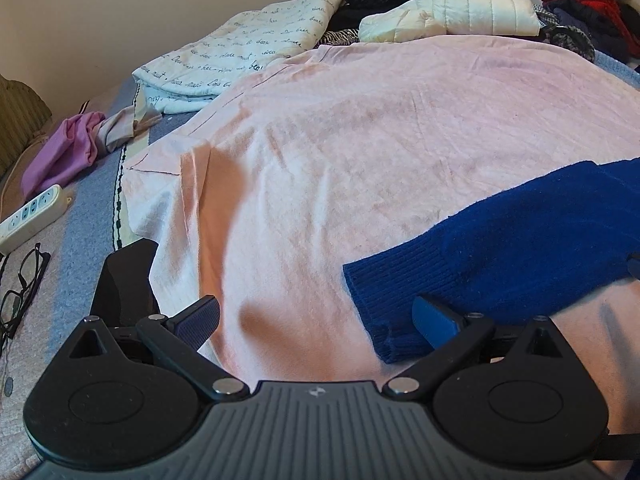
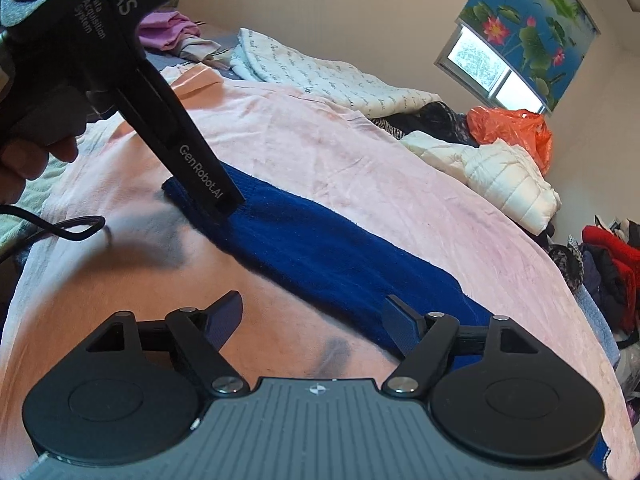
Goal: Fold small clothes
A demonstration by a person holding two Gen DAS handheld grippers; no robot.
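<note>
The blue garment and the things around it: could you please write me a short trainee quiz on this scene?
1. True or false: the blue garment lies on the pink sheet.
2. The right gripper is: A) shut on the garment, B) open, C) out of view.
3. In the left wrist view, what lies next to the power strip, nearer the camera?
Key: 1 true; 2 B; 3 a pair of glasses.
</note>
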